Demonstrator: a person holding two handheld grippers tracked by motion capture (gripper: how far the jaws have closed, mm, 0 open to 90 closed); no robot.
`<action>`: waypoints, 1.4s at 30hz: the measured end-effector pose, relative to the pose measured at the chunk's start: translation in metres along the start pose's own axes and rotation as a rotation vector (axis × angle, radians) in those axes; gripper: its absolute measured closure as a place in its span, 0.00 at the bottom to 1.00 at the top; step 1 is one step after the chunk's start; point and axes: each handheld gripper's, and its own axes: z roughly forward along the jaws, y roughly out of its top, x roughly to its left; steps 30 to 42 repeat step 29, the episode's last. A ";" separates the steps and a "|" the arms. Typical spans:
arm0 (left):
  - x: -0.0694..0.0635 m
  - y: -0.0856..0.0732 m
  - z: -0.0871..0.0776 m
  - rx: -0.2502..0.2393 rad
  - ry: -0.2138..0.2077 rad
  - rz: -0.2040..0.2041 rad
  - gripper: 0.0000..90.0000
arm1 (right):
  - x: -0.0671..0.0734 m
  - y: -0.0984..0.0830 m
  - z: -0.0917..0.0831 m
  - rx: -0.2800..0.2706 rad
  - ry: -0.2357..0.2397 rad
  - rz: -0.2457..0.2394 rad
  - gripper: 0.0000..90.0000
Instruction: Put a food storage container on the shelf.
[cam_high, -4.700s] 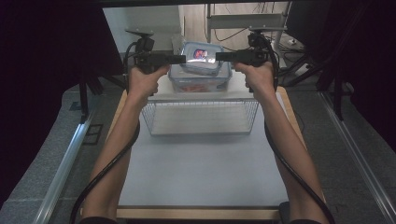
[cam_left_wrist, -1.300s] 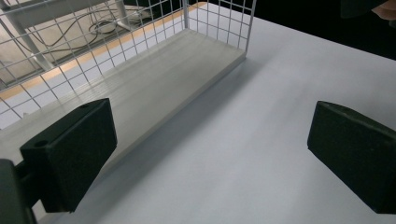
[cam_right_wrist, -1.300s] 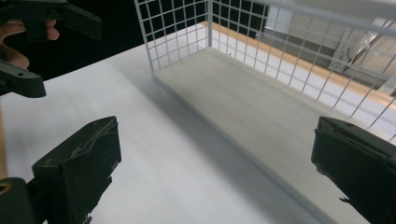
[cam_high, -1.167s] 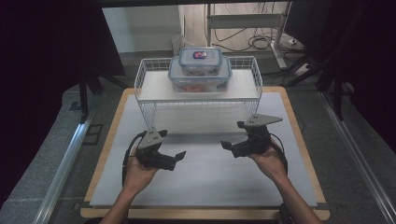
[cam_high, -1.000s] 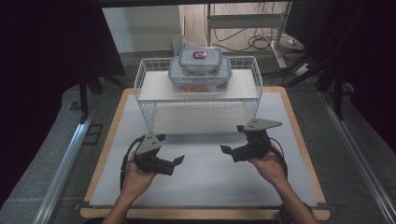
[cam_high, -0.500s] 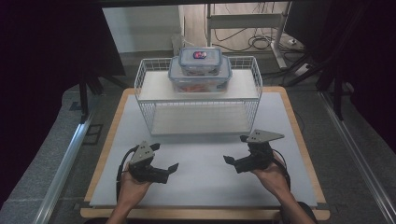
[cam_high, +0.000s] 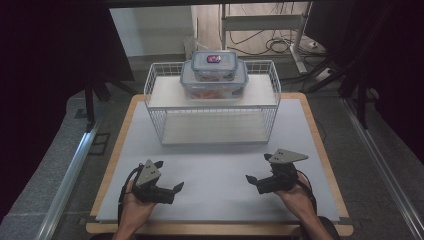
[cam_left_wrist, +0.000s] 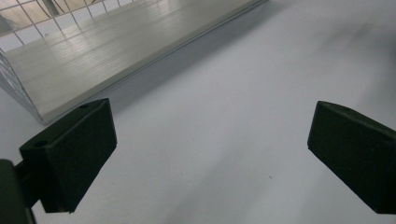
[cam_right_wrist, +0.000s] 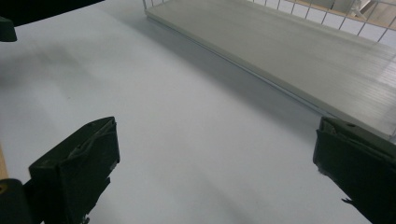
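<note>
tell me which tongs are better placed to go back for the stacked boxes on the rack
Neither clearly: left tongs and right tongs are both open, low on the mat, about equally far from the stacked boxes on the rack.

White wire rack (cam_high: 212, 107), pale grey mat (cam_high: 220, 170), black claws.

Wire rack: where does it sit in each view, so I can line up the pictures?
High view: the wire rack is at top centre, with two stacked lidded boxes on its upper shelf.
Left gripper view: its bottom board and wires run across the top left.
Right gripper view: the bottom board crosses the top right.
Shared landmark: the pale mat in front of it.
</note>
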 end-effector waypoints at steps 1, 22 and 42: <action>0.000 -0.001 0.000 0.004 0.001 0.002 0.01 | 0.000 -0.002 0.000 0.001 -0.001 0.000 0.00; 0.004 -0.025 0.010 0.106 -0.014 -0.063 0.01 | 0.001 -0.031 0.002 0.107 -0.022 0.030 0.00; 0.006 -0.026 0.012 0.124 -0.012 -0.071 0.01 | 0.001 -0.035 0.006 0.138 -0.019 0.028 0.00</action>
